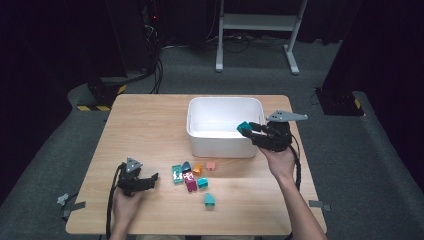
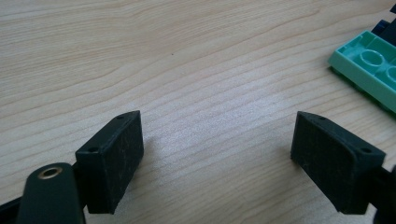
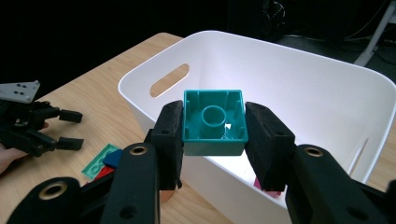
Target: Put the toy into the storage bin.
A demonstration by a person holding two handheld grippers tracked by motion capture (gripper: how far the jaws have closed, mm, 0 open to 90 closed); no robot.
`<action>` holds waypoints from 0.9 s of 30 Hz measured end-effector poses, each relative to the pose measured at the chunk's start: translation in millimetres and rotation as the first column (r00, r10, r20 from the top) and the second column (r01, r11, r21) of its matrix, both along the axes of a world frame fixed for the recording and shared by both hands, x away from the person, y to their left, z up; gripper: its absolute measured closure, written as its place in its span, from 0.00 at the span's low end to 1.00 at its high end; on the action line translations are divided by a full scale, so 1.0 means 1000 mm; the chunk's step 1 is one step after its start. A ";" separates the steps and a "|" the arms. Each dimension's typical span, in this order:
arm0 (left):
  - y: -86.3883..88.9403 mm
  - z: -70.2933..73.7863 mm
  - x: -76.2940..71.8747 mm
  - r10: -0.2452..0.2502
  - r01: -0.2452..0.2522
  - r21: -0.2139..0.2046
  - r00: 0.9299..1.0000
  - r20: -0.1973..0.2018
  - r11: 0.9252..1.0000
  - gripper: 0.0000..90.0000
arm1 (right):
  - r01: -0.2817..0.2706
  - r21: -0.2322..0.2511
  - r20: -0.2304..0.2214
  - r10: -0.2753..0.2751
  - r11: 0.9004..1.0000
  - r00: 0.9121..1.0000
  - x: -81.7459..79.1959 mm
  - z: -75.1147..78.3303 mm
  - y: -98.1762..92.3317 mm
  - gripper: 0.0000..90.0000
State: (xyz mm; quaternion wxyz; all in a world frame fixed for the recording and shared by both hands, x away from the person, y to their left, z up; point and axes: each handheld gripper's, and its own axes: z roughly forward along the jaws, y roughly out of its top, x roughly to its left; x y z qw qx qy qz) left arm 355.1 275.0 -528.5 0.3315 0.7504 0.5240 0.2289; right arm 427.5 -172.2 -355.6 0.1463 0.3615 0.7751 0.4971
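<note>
**Teal block poised at the bin's rim**

The right gripper (image 3: 214,126) clamps a teal toy brick (image 3: 215,116) by 2 opposite side walls, holding it over the near wall of the white plastic bin (image 1: 200,107), just short of the open interior. The brick is square, with no clear long axis; its hollow underside and round central tube face the right gripper view's camera, so its studded top points away toward the bin. To finish cleanly, the brick should travel fully past the rim and sit low inside before the jaws part. The left gripper (image 2: 217,154) rests near the table (image 1: 145,120) with jaws wide apart and nothing between them, beside the remaining loose bricks (image 1: 192,176)
</note>
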 end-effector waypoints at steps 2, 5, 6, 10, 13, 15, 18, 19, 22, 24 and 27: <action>0.000 0.000 0.000 -0.001 0.001 0.000 1.000 0.000 1.000 0.19 | 0.003 -0.003 0.001 -0.003 1.000 1.000 0.002 0.001 0.001 0.66; 0.000 0.000 0.000 -0.001 0.001 0.000 1.000 0.000 1.000 0.19 | 0.015 -0.003 0.003 -0.015 1.000 1.000 0.008 0.003 0.003 0.66; 0.000 0.000 0.000 -0.001 0.001 0.000 1.000 0.001 1.000 0.19 | 0.017 -0.001 0.003 -0.017 1.000 1.000 0.010 0.003 0.004 0.66; 0.000 0.000 0.000 -0.003 0.003 0.001 1.000 0.001 1.000 0.19 | 0.041 -0.014 -0.009 -0.041 0.999 0.999 0.023 0.005 0.010 0.66; 0.000 0.000 -0.001 -0.003 0.003 -0.001 1.000 0.000 1.000 0.19 | 0.046 -0.018 -0.006 -0.046 0.999 0.999 0.026 0.005 0.012 0.66; 0.000 0.000 0.000 -0.003 0.003 -0.001 1.000 0.000 1.000 0.19 | 0.052 -0.028 -0.011 -0.052 0.998 0.999 0.029 0.004 0.016 0.66; 0.000 0.000 0.000 -0.005 0.005 0.000 1.000 0.000 1.000 0.19 | 0.053 -0.042 -0.009 -0.053 0.998 0.999 0.033 0.004 0.019 0.66; 0.000 0.000 0.000 -0.005 0.005 0.000 1.000 0.000 1.000 0.19 | 0.055 -0.047 -0.011 -0.055 0.997 0.998 0.034 0.004 0.020 0.66; 0.000 0.000 0.000 -0.004 0.004 0.000 1.000 0.000 1.000 0.19 | 0.061 -0.063 -0.023 -0.062 0.996 0.998 0.040 0.006 0.022 0.66; 0.000 0.000 0.000 -0.004 0.004 -0.001 1.000 0.001 1.000 0.19 | 0.069 -0.071 -0.024 -0.071 0.995 0.997 0.043 0.005 0.023 0.66; 0.000 0.000 0.000 -0.005 0.005 0.000 1.000 0.000 1.000 0.19 | 0.079 -0.074 -0.035 -0.082 0.994 0.996 0.047 0.003 0.025 0.66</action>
